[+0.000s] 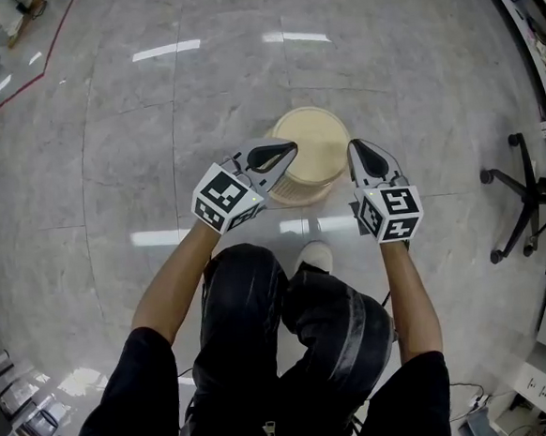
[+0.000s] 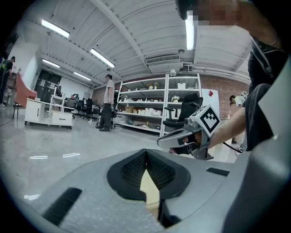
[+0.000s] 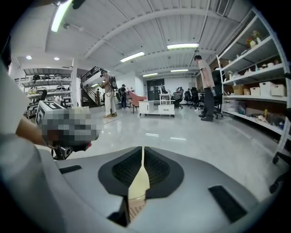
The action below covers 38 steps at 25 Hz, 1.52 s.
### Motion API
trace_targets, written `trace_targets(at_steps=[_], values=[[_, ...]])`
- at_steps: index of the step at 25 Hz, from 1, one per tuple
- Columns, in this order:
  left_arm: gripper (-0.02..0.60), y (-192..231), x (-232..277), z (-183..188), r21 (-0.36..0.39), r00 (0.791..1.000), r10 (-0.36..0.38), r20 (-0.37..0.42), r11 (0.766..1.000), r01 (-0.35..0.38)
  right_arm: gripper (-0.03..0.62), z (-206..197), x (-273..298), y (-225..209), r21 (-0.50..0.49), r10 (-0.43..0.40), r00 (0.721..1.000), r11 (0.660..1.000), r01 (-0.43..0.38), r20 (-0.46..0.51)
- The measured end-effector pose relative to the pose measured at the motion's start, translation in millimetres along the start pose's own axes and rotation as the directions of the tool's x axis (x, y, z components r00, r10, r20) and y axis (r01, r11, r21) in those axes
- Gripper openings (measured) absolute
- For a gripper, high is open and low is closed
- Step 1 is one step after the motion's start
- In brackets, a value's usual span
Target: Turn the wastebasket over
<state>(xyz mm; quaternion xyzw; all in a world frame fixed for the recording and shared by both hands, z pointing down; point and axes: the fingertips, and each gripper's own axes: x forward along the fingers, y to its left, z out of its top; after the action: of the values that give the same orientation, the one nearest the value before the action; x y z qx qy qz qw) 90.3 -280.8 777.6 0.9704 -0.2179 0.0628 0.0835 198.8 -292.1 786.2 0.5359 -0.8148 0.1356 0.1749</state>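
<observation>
A round cream wastebasket (image 1: 312, 143) with mesh sides hangs above the grey floor, in front of the person's knees. I cannot tell whether its flat pale top face is a base or an inside. My left gripper (image 1: 291, 151) is shut on the basket's left edge. In the left gripper view a cream strip of the wastebasket (image 2: 150, 187) is pinched between the black pads (image 2: 132, 169). My right gripper (image 1: 353, 150) is shut on the opposite edge. In the right gripper view a thin cream wall of the wastebasket (image 3: 136, 193), mesh below, sits between its pads (image 3: 157, 169).
A black office chair (image 1: 525, 194) stands to the right on the polished floor (image 1: 134, 129). The person's white shoe (image 1: 314, 254) is under the basket. Shelving (image 2: 150, 107), a white cabinet (image 2: 47, 117) and standing people (image 2: 108, 102) are far off in the room.
</observation>
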Motion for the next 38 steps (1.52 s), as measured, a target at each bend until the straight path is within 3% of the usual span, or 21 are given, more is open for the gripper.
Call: trace_targets(at_steps=[4, 8, 16, 21, 26, 32, 38], values=[[0.005, -7, -11, 48, 0.023, 1.0, 0.029, 0.005, 0.999, -0.029, 0.021, 49, -23, 5, -0.023, 0.01, 1.0, 1.0, -0.009, 0.021], [0.005, -18, -28, 122, 0.005, 0.999, 0.043, 0.001, 0.999, -0.043, 0.021, 115, -59, 15, -0.024, 0.021, 1.0, 0.999, -0.021, 0.001], [0.005, -68, -96, 328, 0.002, 0.999, 0.042, -0.004, 0.999, -0.042, 0.021, 299, -181, 65, -0.05, 0.079, 0.997, 0.996, -0.079, -0.007], [0.005, -112, -152, 444, -0.016, 0.999, 0.032, -0.023, 0.999, -0.033, 0.021, 397, -267, 101, -0.008, 0.062, 0.998, 0.998, -0.062, -0.013], [0.005, -157, -214, 542, -0.01, 0.999, 0.046, 0.01, 0.999, -0.046, 0.021, 473, -350, 146, 0.002, 0.002, 1.0, 1.0, -0.002, 0.027], [0.005, -194, -277, 613, -0.002, 0.996, 0.087, 0.037, 0.996, -0.087, 0.021, 514, -416, 212, 0.016, -0.018, 0.999, 1.0, 0.017, 0.048], [0.005, -226, -318, 635, -0.011, 0.99, 0.12, 0.077, 0.993, -0.12, 0.012, 534, -460, 242, 0.035, -0.089, 0.989, 0.996, 0.086, 0.115]])
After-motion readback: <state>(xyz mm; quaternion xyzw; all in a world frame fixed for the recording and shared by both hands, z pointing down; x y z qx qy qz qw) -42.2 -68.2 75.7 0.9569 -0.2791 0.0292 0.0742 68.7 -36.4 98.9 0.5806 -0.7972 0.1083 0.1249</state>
